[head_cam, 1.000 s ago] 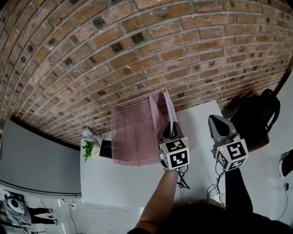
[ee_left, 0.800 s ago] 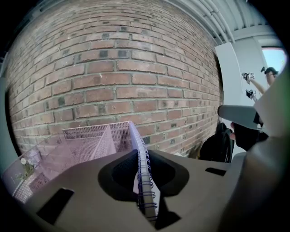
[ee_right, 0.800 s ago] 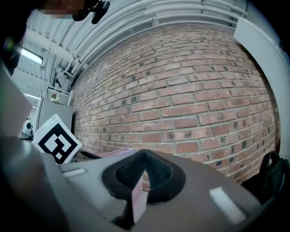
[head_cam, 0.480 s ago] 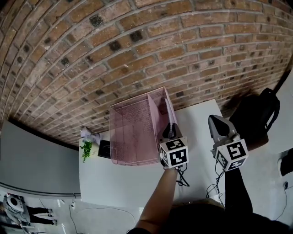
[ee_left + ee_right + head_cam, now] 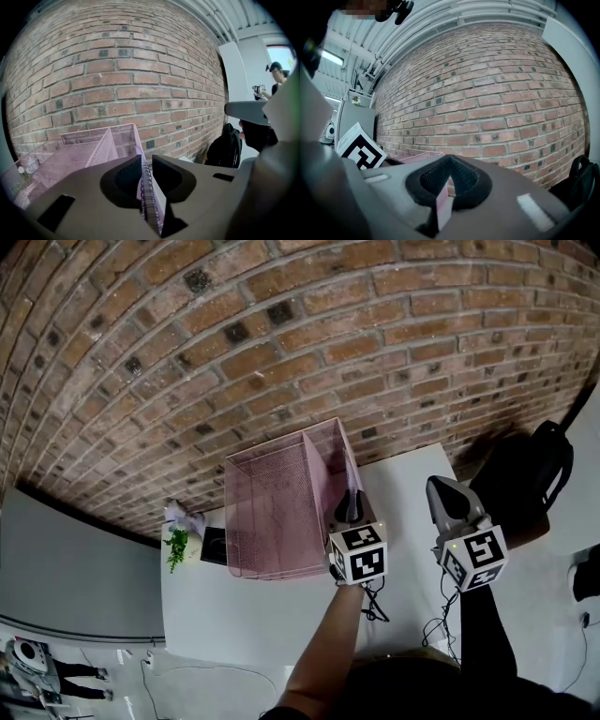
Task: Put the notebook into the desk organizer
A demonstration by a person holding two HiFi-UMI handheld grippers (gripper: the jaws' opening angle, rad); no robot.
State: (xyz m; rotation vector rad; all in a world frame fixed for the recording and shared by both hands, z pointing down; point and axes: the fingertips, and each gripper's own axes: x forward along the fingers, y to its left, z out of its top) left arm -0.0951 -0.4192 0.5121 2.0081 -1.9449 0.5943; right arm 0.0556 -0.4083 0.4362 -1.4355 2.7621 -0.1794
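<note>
Though the head view shows only the back of the left gripper (image 5: 352,501) at the right end of the pink mesh desk organizer (image 5: 272,512), the left gripper view shows what it grasps. This is the spiral-bound notebook (image 5: 149,199), upright on edge between the jaws. The pads lie against both covers, though the jaws have just been easing apart. The notebook's far edge meets the organizer's right wall; I cannot tell whether it is inside or outside that wall. The right gripper (image 5: 441,488), right of centre, is clenched on nothing, its tips meeting in its own view. A slanted divider splits the organizer into mesh compartments. The head view adds the white table (image 5: 244,615) and a small plant (image 5: 178,545) left of the organizer. The brick wall (image 5: 281,334) rises behind.
</note>
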